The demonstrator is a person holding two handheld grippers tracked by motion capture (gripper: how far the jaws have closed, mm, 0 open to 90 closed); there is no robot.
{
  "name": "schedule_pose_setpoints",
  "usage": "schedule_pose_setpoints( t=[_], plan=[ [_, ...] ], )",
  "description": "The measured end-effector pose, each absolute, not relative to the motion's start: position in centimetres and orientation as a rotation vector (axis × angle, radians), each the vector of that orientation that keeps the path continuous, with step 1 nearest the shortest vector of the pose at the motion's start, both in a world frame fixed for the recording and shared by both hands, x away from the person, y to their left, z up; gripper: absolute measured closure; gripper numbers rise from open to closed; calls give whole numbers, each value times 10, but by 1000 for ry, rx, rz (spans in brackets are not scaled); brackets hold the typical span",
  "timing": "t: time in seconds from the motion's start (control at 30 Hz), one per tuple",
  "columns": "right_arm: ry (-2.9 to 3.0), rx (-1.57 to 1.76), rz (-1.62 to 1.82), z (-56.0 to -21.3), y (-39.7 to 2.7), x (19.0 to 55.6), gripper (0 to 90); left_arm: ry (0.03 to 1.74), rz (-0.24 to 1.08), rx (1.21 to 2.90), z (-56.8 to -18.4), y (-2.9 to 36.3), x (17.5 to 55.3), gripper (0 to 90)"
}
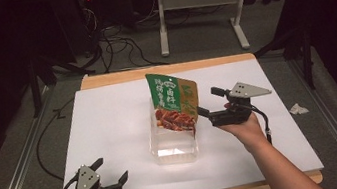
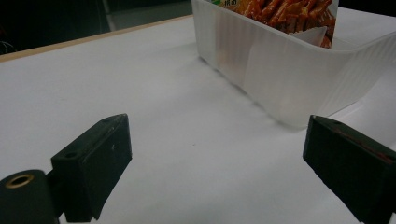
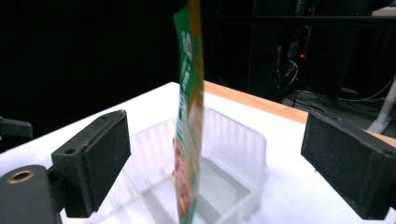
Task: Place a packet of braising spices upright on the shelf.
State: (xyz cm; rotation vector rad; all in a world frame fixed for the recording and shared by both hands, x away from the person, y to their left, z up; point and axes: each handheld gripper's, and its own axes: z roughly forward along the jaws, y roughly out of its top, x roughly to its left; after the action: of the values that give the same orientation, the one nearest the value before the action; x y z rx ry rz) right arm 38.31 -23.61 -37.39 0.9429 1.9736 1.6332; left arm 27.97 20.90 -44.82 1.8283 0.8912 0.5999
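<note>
Standing on edge in the clear tub [image 1: 174,146], the light, floppy, slick snack pouch [image 1: 173,101] looks best pinched at its stiff top seam, with the right gripper [image 1: 206,103] holding its jaws spread beside it and the left gripper [image 1: 112,169] equally spread.

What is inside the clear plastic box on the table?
A green snack pouch stands upright in the box, its top rising above the rim. The floor beside it looks bare. The pouch's bottom edge is blurred by the ribbed walls.

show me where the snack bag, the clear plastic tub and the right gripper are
snack bag [image 1: 173,101], high view, on its printed front face
clear plastic tub [image 1: 175,150], high view, on its near wall
right gripper [image 1: 208,102], high view, midway between its open jaw tips, beside the bag
</note>
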Motion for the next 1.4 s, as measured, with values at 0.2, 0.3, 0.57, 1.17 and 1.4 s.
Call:
schedule_pose_setpoints(
  t=[0.2, 0.3, 0.57, 1.17, 1.4],
  plan=[
    [1963, 972, 1599, -379, -258, 372, 85, 892, 593, 1831, -449, 207, 281, 84],
    [1957, 989, 1579, -383, -270, 365, 85, 891, 588, 1836, -449, 206, 283, 84],
    [1917, 1050, 1535, -394, -305, 342, 85, 875, 572, 1851, -451, 198, 289, 84],
    [1853, 1124, 1371, -427, -363, 277, 83, 862, 556, 1886, -454, 193, 291, 84],
    [1844, 1135, 1386, -429, -363, 287, 83, 890, 564, 1877, -455, 200, 287, 84]
  ],
)
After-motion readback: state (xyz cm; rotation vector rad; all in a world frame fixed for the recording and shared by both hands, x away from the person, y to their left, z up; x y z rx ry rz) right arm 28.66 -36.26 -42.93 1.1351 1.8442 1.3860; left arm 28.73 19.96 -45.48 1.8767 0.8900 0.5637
